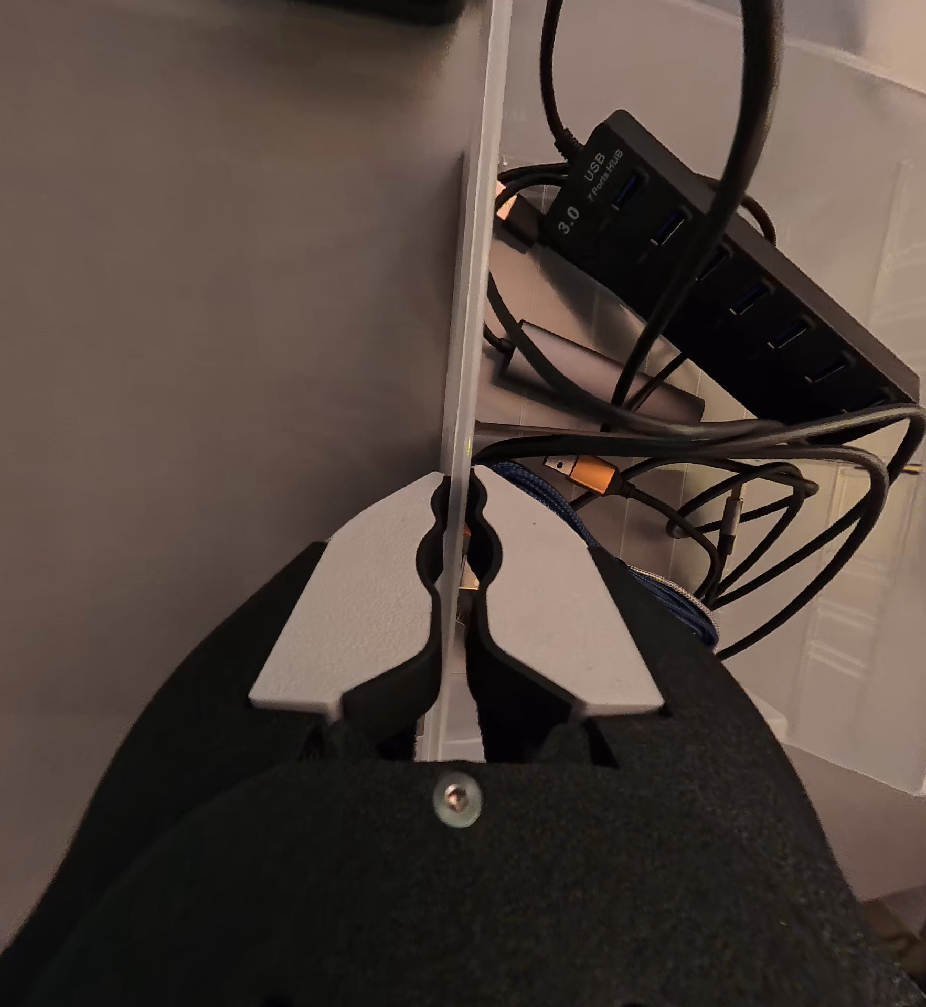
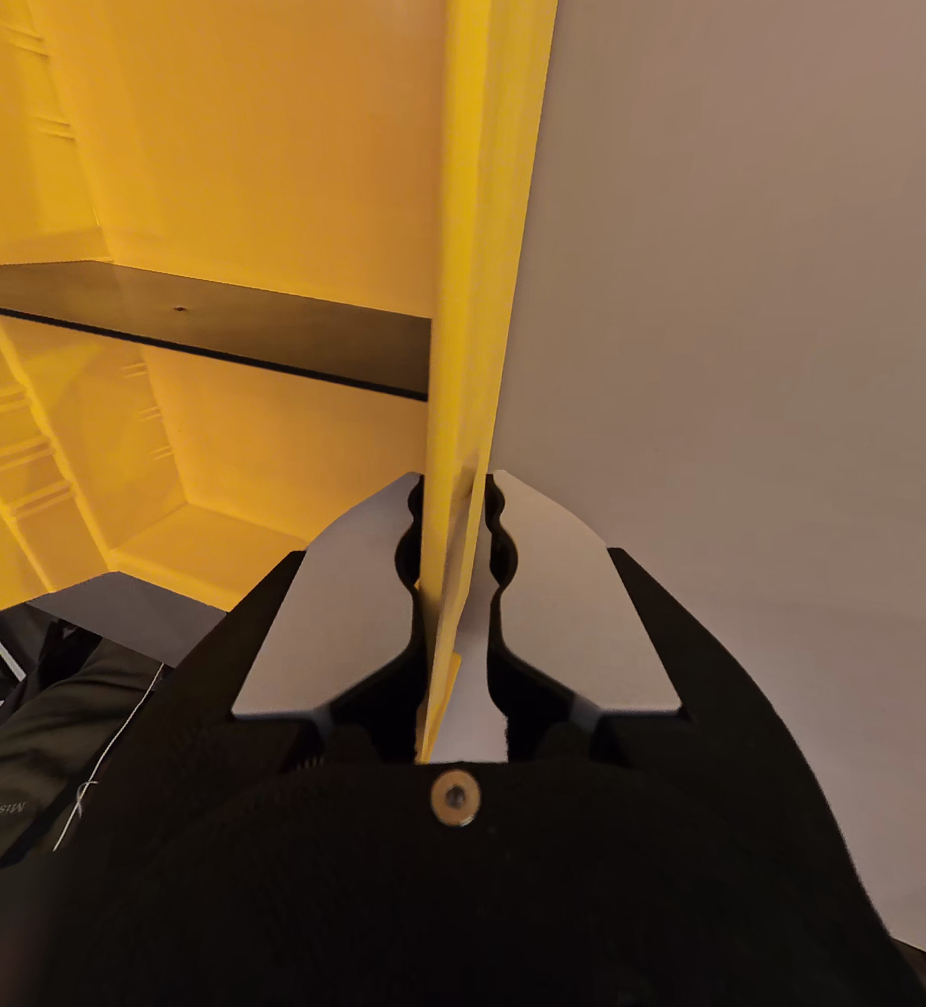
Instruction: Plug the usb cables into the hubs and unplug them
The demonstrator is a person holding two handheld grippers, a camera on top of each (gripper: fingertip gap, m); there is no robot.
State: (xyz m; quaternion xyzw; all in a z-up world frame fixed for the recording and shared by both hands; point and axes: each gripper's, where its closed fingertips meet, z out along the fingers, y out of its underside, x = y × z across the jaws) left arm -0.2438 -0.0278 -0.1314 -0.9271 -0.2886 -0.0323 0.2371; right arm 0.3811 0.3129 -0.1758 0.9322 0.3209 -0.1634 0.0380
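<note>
Left gripper point(image 1: 458, 490) jaws pinching clear bin point(image 1: 463, 338) wall; black hub point(image 1: 722, 261), cables point(image 1: 776, 436) inside; right gripper point(image 2: 454, 482) jaws pinching yellow bin point(image 2: 482, 272) wall.

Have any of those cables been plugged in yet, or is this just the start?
Just the start, it seems. The black hub shows only empty ports; the orange-tipped plug lies loose. Left tongs clamp the clear bin's wall; right tongs straddle the yellow bin's wall. All plugging remains.
</note>
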